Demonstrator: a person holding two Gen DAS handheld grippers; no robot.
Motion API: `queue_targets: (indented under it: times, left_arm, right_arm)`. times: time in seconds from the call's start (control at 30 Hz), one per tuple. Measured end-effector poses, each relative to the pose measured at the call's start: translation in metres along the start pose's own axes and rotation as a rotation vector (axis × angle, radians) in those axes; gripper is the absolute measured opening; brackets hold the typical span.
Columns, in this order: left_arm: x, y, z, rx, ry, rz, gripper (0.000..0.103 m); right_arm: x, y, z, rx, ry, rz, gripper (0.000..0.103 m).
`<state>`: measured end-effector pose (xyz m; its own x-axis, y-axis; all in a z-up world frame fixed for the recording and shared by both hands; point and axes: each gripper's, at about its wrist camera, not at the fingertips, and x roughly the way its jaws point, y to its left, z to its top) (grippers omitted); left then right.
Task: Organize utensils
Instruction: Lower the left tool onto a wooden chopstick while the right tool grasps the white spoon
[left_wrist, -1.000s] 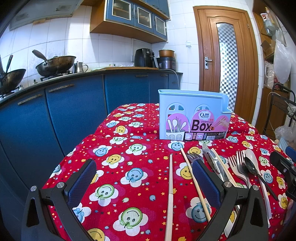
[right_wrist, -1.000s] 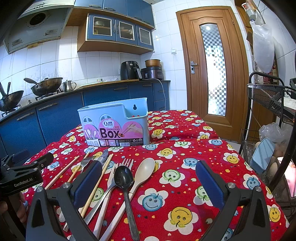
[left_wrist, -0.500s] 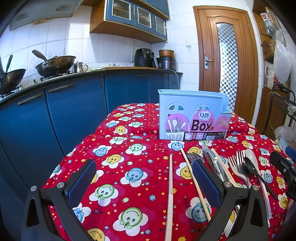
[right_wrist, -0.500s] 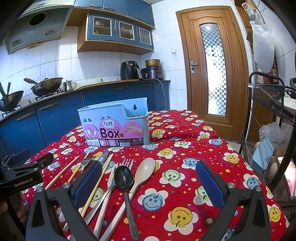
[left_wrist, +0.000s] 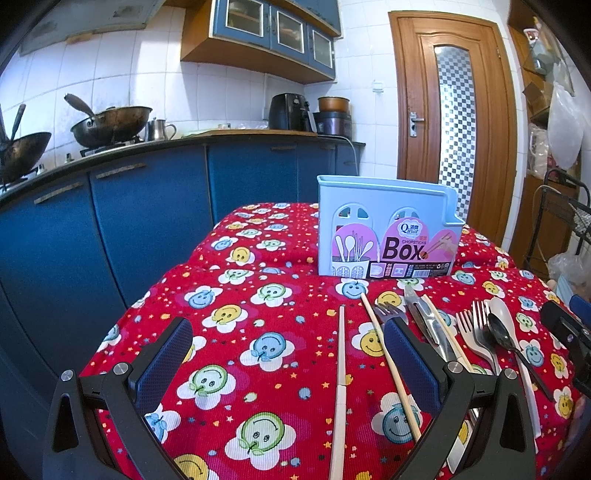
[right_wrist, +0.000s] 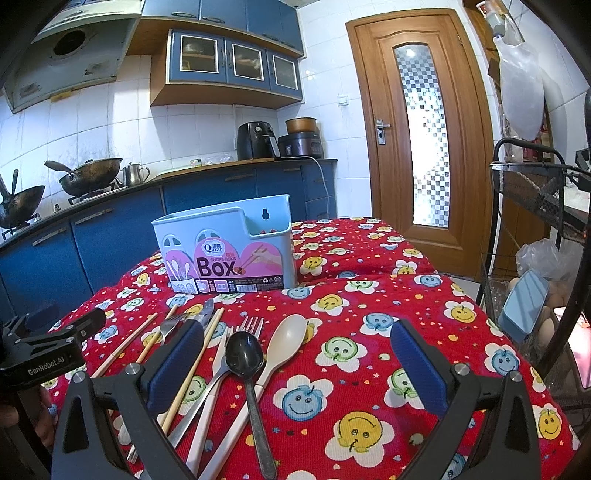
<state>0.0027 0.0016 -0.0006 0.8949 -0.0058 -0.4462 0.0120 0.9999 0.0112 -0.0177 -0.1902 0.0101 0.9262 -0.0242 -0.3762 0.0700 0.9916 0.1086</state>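
Note:
A light blue chopstick box (left_wrist: 388, 236) stands upright at the far middle of the table; it also shows in the right wrist view (right_wrist: 225, 251). Utensils lie in a row in front of it: chopsticks (left_wrist: 341, 373), a steel fork (left_wrist: 388, 314), a knife (left_wrist: 424, 325), white forks (left_wrist: 476, 332), a black spoon (right_wrist: 245, 356) and a cream spoon (right_wrist: 288, 339). My left gripper (left_wrist: 288, 358) is open and empty, low over the chopsticks. My right gripper (right_wrist: 295, 358) is open and empty, low over the spoons.
The table wears a red smiley-flower cloth (left_wrist: 240, 332). Blue kitchen cabinets (left_wrist: 110, 229) with woks stand behind and left. A wooden door (right_wrist: 424, 129) is at the back right. A wire rack (right_wrist: 535, 221) with bags stands right of the table.

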Motion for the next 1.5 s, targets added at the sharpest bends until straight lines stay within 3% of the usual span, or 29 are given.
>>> queue_targets:
  times: [0.23, 0.37, 0.47, 0.57, 0.6, 0.83, 1.07, 1.5]
  left_arm:
    - [0.017, 0.008, 0.005, -0.019, 0.123, -0.102, 0.103]
    - [0.03, 0.013, 0.009, -0.026, 0.246, -0.186, 0.103]
    - [0.036, 0.014, 0.012, 0.011, 0.307, -0.194, 0.102]
    - [0.041, 0.013, 0.016, 0.039, 0.356, -0.183, 0.091]
    - [0.044, 0.011, 0.017, 0.047, 0.381, -0.19, 0.084]
    - [0.058, -0.005, 0.027, 0.145, 0.514, -0.266, 0.061]
    - [0.083, -0.015, 0.03, 0.146, 0.645, -0.289, 0.035]
    - [0.116, -0.014, 0.046, 0.159, 0.781, -0.325, 0.028]
  right_arm:
    - [0.007, -0.001, 0.007, -0.007, 0.085, 0.01, 0.103]
    - [0.012, 0.001, 0.014, -0.027, 0.169, 0.03, 0.103]
    - [0.016, -0.001, 0.02, -0.035, 0.23, 0.027, 0.095]
    - [0.025, -0.008, 0.024, -0.005, 0.301, 0.034, 0.082]
    - [0.028, -0.01, 0.026, 0.01, 0.325, 0.045, 0.076]
    - [0.055, -0.021, 0.028, 0.073, 0.47, 0.098, 0.046]
    - [0.077, -0.025, 0.033, 0.093, 0.55, 0.164, 0.04]
    - [0.113, -0.03, 0.037, 0.146, 0.665, 0.26, 0.039]
